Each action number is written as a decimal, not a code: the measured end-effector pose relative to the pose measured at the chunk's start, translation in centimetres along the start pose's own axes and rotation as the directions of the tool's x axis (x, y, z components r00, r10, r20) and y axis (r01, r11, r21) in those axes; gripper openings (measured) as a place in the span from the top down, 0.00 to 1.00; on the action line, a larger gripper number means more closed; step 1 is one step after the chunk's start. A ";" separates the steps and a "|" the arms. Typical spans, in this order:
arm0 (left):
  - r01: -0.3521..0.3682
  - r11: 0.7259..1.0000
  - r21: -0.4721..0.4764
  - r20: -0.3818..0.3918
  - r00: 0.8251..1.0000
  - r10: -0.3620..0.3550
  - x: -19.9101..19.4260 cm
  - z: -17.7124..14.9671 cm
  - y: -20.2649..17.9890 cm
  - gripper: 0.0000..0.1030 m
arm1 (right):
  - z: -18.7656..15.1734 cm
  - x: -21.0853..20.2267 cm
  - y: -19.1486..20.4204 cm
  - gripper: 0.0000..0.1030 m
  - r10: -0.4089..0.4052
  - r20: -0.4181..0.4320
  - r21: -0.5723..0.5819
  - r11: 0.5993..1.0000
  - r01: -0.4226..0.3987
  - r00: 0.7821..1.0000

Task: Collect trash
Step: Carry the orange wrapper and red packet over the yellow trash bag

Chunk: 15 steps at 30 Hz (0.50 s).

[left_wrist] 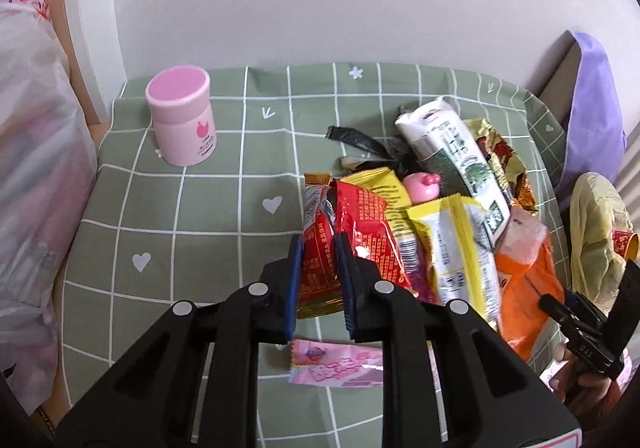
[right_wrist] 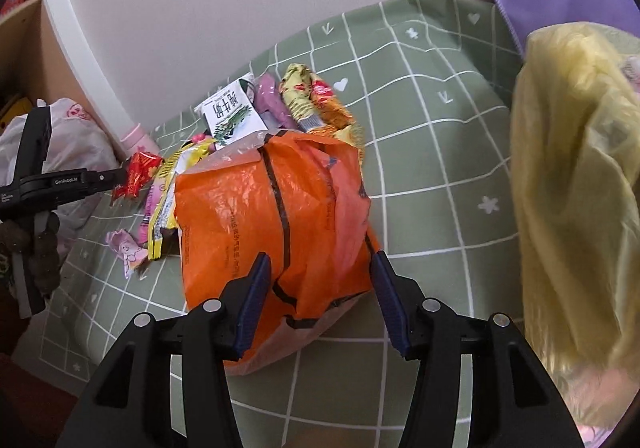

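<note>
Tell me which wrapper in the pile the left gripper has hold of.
The red wrapper: the left gripper is shut on it, while the yellow wrappers and the orange bag lie free.

Orange bag (right_wrist: 276,216) between parted right claw (right_wrist: 320,268) fingers

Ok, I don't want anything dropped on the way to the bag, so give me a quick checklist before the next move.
1. Left gripper closed on the red wrapper: ok.
2. Red wrapper free of the yellow wrapper beside it: cannot tell.
3. Right gripper astride the orange bag: ok.
4. Right pads pressing the orange bag: not ok, jaws open.
5. Yellow trash bag mouth open: cannot tell.
</note>
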<state>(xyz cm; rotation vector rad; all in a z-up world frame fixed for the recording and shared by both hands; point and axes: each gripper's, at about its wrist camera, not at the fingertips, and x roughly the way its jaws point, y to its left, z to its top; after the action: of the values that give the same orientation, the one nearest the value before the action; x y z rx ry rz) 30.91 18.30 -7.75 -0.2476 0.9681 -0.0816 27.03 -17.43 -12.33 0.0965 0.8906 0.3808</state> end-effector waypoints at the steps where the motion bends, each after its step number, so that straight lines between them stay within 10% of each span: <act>1: 0.000 1.000 0.003 0.009 1.000 0.000 -0.2 0.1 -0.2 0.84 | 0.2 0.0 -0.1 0.70 0.009 0.002 -0.002 1.000 -0.009 1.000; 7: -0.007 0.999 0.037 0.098 0.995 0.003 -3.8 1.3 -2.0 0.84 | 1.4 -1.7 0.1 0.84 0.030 0.021 -0.045 0.999 -0.029 0.999; 15: 0.038 0.986 0.160 0.273 0.958 -0.081 -10.1 3.5 -8.9 0.84 | 5.2 -11.3 0.3 0.85 -0.018 0.247 -0.126 0.991 0.051 0.969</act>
<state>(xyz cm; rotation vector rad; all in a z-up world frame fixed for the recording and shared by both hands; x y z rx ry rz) 28.50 12.10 4.44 -0.1411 0.6691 -0.1714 24.59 -20.81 -0.63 0.0058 0.6202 0.3847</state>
